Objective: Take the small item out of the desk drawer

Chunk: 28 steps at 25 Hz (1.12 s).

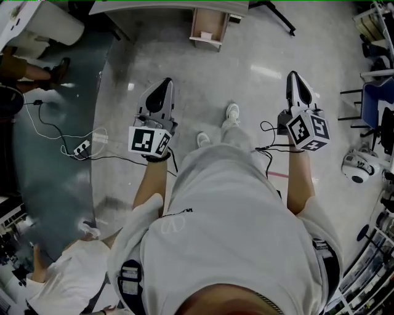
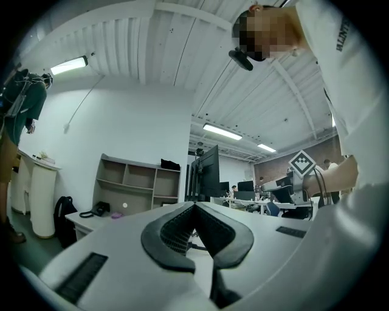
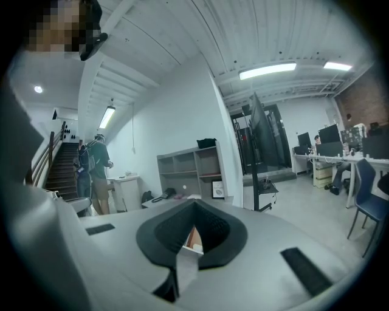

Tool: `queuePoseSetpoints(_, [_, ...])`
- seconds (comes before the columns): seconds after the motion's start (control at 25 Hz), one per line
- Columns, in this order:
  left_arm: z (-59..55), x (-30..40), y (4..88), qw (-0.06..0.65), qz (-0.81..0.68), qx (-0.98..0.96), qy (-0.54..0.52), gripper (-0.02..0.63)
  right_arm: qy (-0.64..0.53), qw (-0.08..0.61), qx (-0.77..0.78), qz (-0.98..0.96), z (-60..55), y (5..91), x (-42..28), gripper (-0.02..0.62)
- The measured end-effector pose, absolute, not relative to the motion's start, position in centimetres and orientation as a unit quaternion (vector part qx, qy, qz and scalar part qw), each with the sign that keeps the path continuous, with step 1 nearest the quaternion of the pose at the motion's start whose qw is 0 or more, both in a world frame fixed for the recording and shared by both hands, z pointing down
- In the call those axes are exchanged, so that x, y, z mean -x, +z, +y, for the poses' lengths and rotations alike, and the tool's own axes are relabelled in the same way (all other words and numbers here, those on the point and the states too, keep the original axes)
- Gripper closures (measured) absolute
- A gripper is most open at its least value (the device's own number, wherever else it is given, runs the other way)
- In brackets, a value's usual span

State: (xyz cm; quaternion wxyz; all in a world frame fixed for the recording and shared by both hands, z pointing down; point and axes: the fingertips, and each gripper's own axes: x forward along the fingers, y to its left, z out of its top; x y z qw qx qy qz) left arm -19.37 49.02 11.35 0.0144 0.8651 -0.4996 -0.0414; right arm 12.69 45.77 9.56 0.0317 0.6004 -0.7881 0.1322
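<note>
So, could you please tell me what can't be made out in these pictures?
- The small item: in the head view the open drawer is too far and small to show its contents.
- Drawer, right gripper view: the shut right claw hides all but a sliver.
- Drawer, left gripper view: not seen; the shut left claw blocks the lower middle.
- Desk, head view: cut off by the top edge.

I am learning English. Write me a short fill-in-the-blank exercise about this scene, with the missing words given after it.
1. The drawer of the desk stands ___.
2. The left claw and the right claw are both ___, with nothing between their jaws.
3. A white power strip lies on the ___, at the person's left.

Missing words: open; shut; floor.
</note>
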Motion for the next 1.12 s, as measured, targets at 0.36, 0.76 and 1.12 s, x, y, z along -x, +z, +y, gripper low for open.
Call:
queuePoseSetpoints(0.36, [43.4,17.4,11.2,0.005,-0.510,-0.860,-0.030,0.607,0.142,0.029,-0.572,-0.807,39.1,10.7,-12.9,0.594])
queuePoseSetpoints(0.76, [32.7,12.3,10.9,0.002,-0.541,-0.841,-0.014,0.607,0.154,0.039,-0.504,-0.849,27.7,12.9,-13.6,0.594])
queuePoseSetpoints(1.12, [27.0,9.9,12.8,0.029,-0.566,-0.824,0.000,0.607,0.160,0.081,-0.432,-0.884,22.6,16.5,-11.7,0.594])
